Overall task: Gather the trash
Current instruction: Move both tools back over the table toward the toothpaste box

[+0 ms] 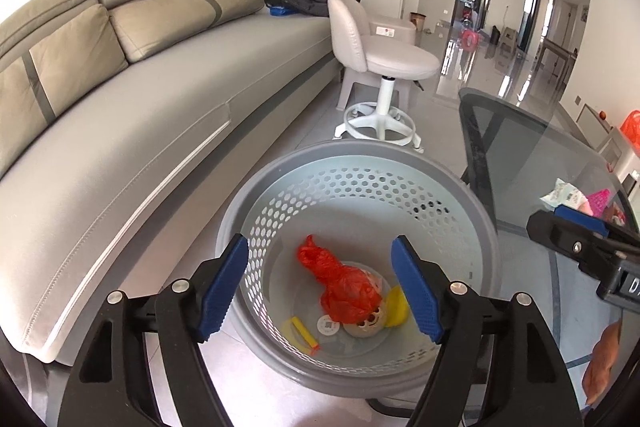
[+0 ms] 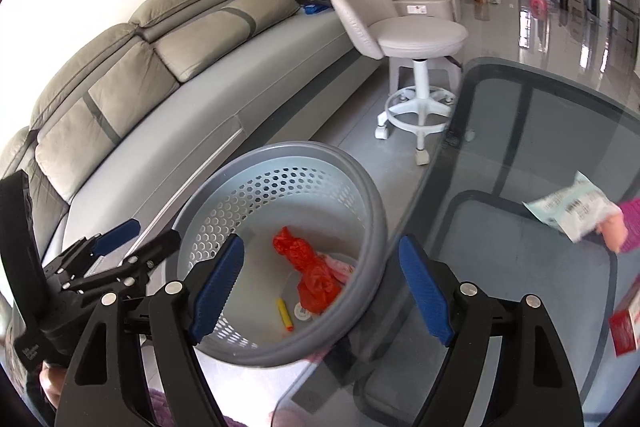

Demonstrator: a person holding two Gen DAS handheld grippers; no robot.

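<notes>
Grey sofa (image 1: 160, 99), glass table (image 2: 540, 147), perforated bin (image 1: 360, 163) on the floor w/ trash already in it.

Sofa runs along the wall, white stool (image 1: 384, 63) past its far end. Bin sits btwn sofa front and the table's left edge, rim just beside the glass. In the bin bottom: red plastic bag (image 1: 348, 287) in the middle, yellow piece (image 1: 398, 307) at the right, yellow stick (image 1: 306, 335) toward the near wall. Left gripper (image 1: 320, 291) hangs over the bin, jaws wide, nothing btwn them. Right gripper (image 2: 322, 287) over the bin rim and table edge, also wide, empty. White wrapper (image 2: 568, 211) lies near the table's right edge, red box (image 2: 626, 323) nearer the front-right corner.
</notes>
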